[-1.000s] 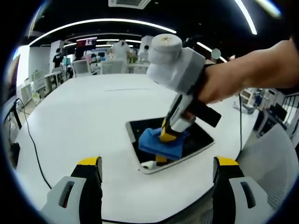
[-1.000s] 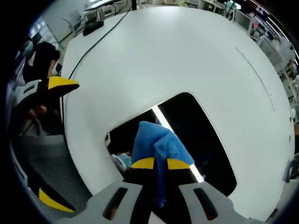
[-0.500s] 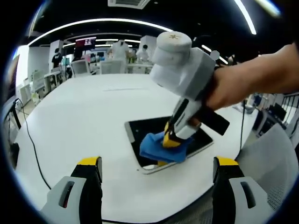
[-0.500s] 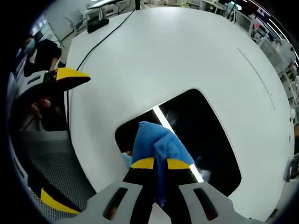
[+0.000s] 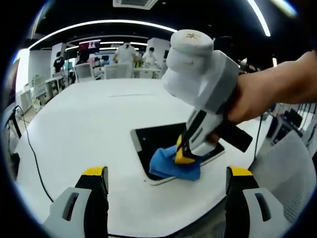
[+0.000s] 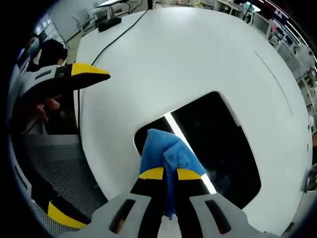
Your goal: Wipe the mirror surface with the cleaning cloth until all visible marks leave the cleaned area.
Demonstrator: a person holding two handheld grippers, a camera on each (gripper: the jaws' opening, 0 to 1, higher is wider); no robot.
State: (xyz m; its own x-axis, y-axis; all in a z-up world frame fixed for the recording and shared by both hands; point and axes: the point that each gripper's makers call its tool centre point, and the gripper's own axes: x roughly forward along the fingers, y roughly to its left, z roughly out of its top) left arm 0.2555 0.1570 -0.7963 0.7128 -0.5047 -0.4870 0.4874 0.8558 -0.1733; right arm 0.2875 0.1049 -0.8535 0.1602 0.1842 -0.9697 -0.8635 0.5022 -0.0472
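Observation:
A dark rectangular mirror [image 5: 163,141] [image 6: 218,144] with rounded corners lies flat on the round white table [image 5: 84,124] [image 6: 193,54]. My right gripper [image 5: 184,157] [image 6: 167,173] is shut on a bunched blue cleaning cloth [image 5: 173,166] [image 6: 166,151] and presses it on the mirror's near corner. A bright ceiling strip reflects in the glass beside the cloth. My left gripper [image 5: 166,183] stands open above the table's near edge, short of the mirror, nothing between its yellow-tipped fingers. One of those fingers [image 6: 79,74] pokes in at the left of the right gripper view.
A black cable [image 5: 32,148] [image 6: 116,34] trails over the table's far side. A grey mesh chair [image 5: 292,173] [image 6: 59,173] stands by the table edge. Desks, chairs and people fill the office behind [image 5: 114,59].
The right gripper has dragged the blue cloth along the mirror towards its near corner. The left gripper has stayed put.

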